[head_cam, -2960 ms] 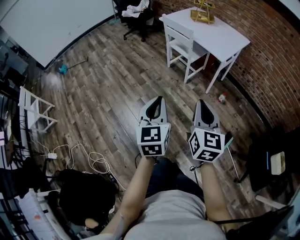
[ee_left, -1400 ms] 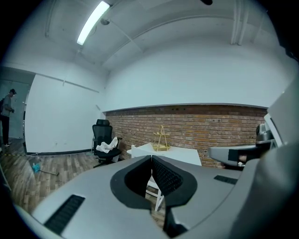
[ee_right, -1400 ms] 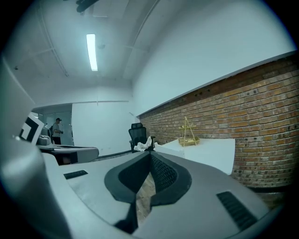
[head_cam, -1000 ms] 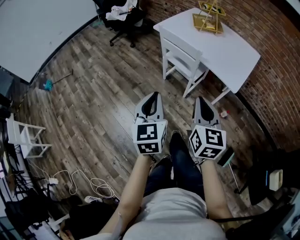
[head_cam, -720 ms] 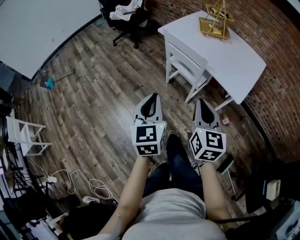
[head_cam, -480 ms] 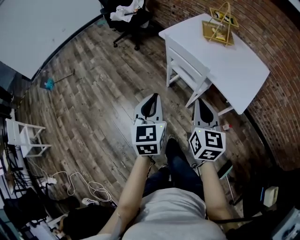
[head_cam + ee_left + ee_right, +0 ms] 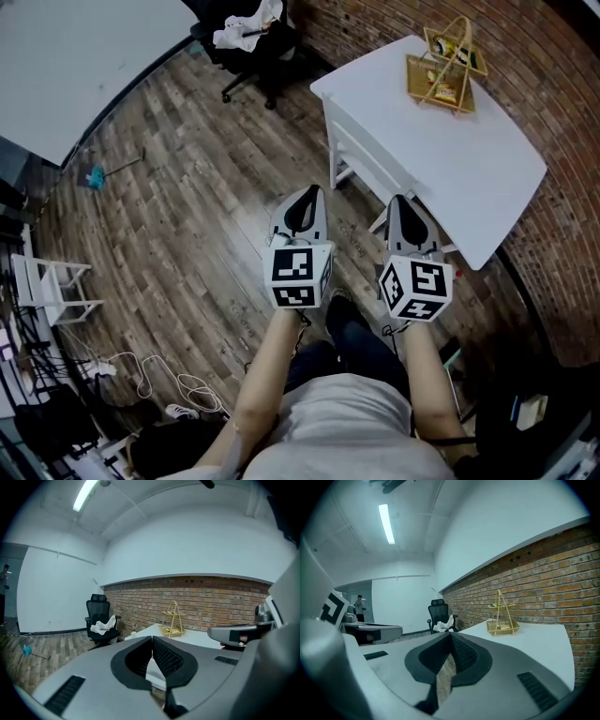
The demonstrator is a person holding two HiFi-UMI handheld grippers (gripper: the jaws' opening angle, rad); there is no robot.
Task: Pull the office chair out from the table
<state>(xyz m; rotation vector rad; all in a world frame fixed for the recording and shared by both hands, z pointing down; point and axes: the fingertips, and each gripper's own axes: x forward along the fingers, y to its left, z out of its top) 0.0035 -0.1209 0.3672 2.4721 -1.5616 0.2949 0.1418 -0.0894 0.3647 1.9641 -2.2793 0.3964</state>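
Black against the brick: spotted the office chair (image 7: 272, 47) far ahead and to the left of both grippers, well apart from the white table (image 7: 450, 159), not tucked under it. Found only a white chair (image 7: 370, 164) pushed in along the table's near edge, just ahead of the left gripper (image 7: 312, 197) and right gripper (image 7: 403, 204). Held both sets of jaws clenched on nothing. Judged the left gripper nearer the black chair.

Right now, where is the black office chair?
The black office chair stands at the head view's top, left of the white table, by the brick wall, white cloth on it.
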